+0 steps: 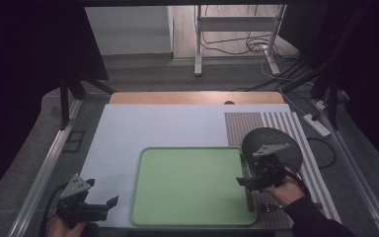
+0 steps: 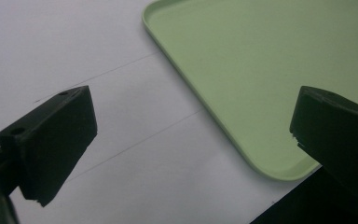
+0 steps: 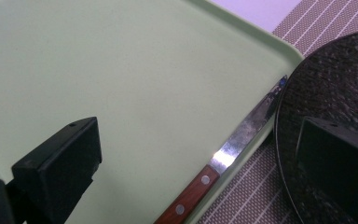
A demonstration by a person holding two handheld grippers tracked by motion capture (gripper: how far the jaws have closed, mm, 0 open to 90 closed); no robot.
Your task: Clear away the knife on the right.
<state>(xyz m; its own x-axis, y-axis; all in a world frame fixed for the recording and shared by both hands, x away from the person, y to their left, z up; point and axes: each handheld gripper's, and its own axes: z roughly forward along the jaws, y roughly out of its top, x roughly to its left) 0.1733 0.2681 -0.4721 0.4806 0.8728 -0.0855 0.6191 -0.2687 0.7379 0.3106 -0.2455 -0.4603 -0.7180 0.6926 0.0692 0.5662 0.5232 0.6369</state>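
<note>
A pale green tray [image 1: 192, 185] lies flat on a white sheet [image 1: 128, 133] that covers most of the bench [image 1: 192, 97], whose wooden edge shows at the far side. To the right of the tray a striped brown placemat [image 1: 276, 123] carries a dark round plate [image 1: 276, 140]. A knife with a wooden riveted handle [image 3: 233, 154] lies along the tray's right edge, between the tray and the plate; its blade rests on the tray's rim.

The left tongs [image 1: 112, 202] sit near the bench's front left corner, over the white sheet just beside the tray's near left corner. In the left gripper view its jaws stand wide apart with nothing between them.

The right tongs [image 1: 240, 181] hover at the tray's right edge, held by a hand [image 1: 284, 190] in a dark sleeve. In the right gripper view the jaws are spread wide and hold nothing; one is over the tray, the other over the plate, and the knife lies between them below. A fork [image 1: 271, 207] lies on the placemat near the hand.
</note>
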